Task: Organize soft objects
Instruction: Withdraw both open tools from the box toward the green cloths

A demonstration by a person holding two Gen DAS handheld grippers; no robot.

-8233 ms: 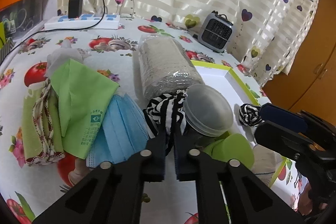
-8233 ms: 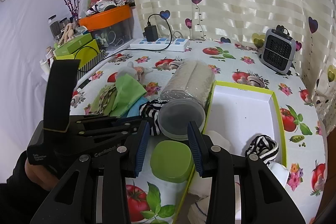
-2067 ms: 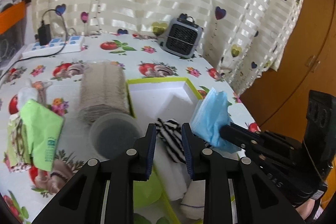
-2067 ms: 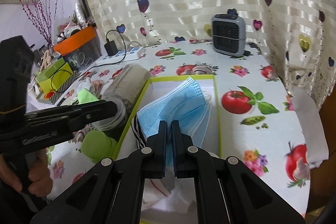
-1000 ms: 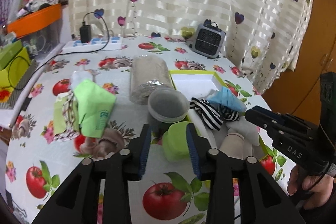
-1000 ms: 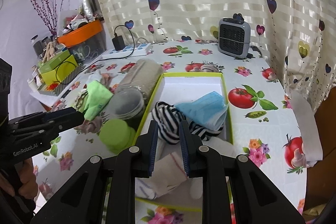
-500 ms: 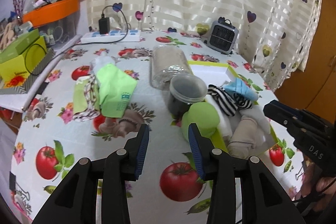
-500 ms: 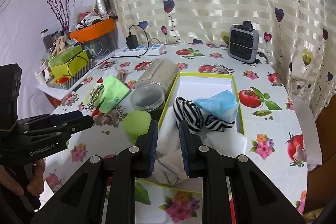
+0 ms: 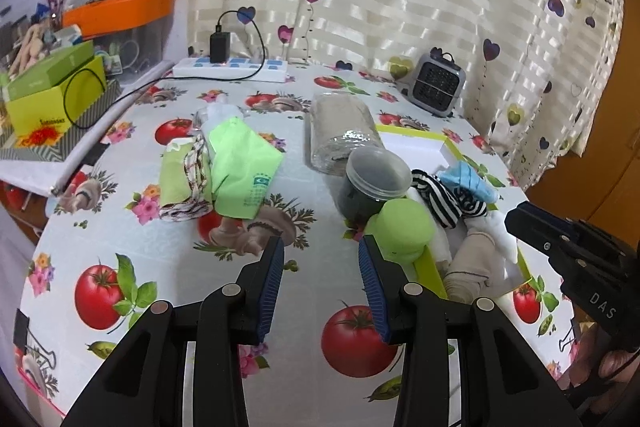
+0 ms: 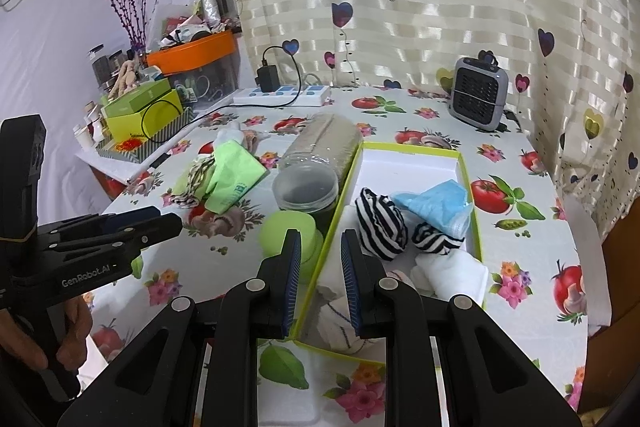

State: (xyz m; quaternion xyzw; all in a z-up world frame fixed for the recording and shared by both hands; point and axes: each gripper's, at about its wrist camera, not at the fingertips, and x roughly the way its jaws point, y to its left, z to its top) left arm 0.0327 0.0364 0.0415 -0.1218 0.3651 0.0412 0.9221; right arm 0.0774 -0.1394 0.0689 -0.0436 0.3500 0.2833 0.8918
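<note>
On the table [image 10: 516, 247], a green-rimmed tray [image 10: 466, 163] lies to the right of a clear jar [image 10: 306, 189] and a green lid [image 10: 288, 231]. Tray contents: two striped socks [image 10: 380, 223], a blue mask [image 10: 436, 205] lying partly over the right-hand sock, and white cloths [image 10: 452, 273] at the near end. The far half of the tray is bare.

Left of the jar, outside the tray, lie a green pouch [image 9: 240, 167] and a patterned cloth [image 9: 184, 179], touching each other. A plastic-wrapped roll [image 9: 340, 131] lies on its side behind the jar. A power strip [image 9: 232, 67] and a small grey heater [image 9: 438, 87] stand at the far edge by the curtain.

Left gripper [image 9: 321, 259]: jaws wide apart, nothing between them, held above bare tablecloth near the lid. Right gripper [image 10: 320, 251]: jaws partly apart, nothing between them, held over the tray's near left rim. Neither tool touches any item.
</note>
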